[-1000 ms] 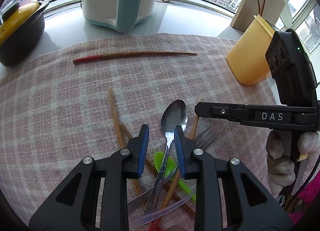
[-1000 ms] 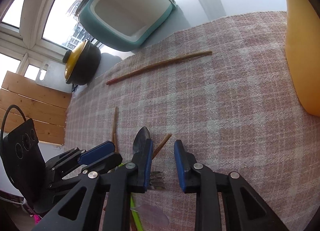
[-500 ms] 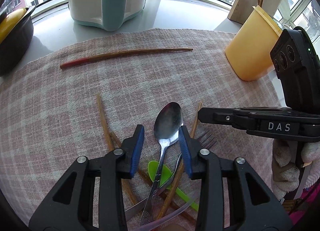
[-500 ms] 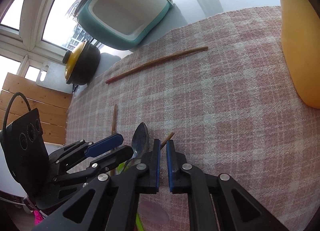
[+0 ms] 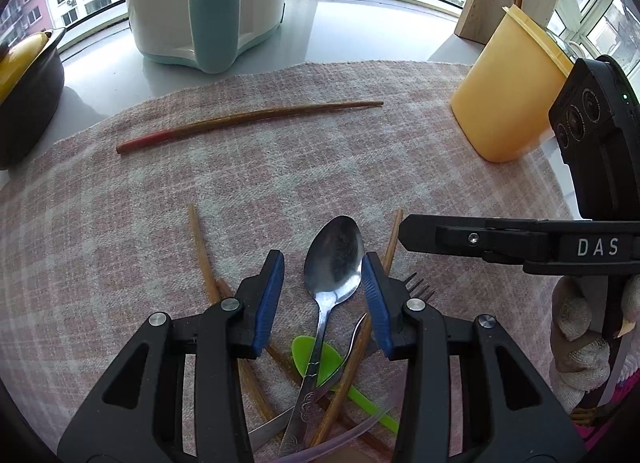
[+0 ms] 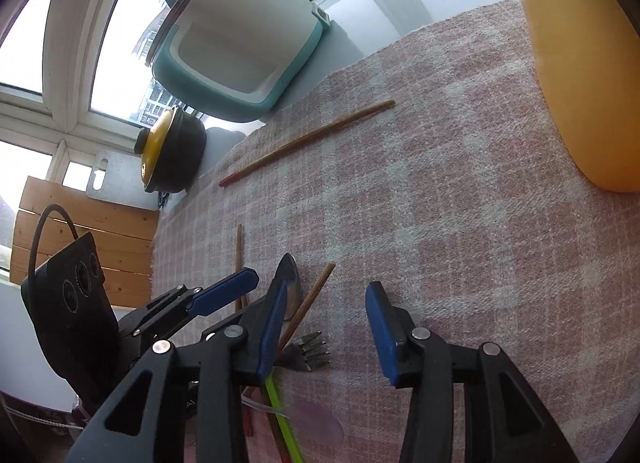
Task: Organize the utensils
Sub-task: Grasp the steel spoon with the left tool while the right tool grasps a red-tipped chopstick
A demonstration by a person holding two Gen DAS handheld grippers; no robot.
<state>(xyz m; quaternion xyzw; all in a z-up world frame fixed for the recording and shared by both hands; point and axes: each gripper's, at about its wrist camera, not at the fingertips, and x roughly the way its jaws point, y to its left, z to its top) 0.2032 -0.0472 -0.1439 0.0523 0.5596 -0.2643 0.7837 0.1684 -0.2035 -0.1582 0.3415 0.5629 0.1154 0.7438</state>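
Left gripper (image 5: 323, 287) stands partly open, straddling the bowl of the metal spoon (image 5: 334, 253) without pressing it. Right gripper (image 6: 326, 319) is opening, empty, above the fork (image 6: 310, 351). Utensils lie piled on the checked cloth (image 5: 280, 175).

Black left gripper (image 5: 323, 281), blue-padded fingers (image 5: 269, 301), silver screws, right gripper (image 5: 404, 231) (marked DAS), seemingly knitted glove (image 5: 576, 327)

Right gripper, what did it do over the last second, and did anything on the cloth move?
The right gripper closed its jaws with nothing between them, and they are now opening again, empty, over the fork. The left gripper widened around the metal spoon without pressing on it. The spoon, the pile of chopsticks, the lone chopstick and the yellow cup stayed put.
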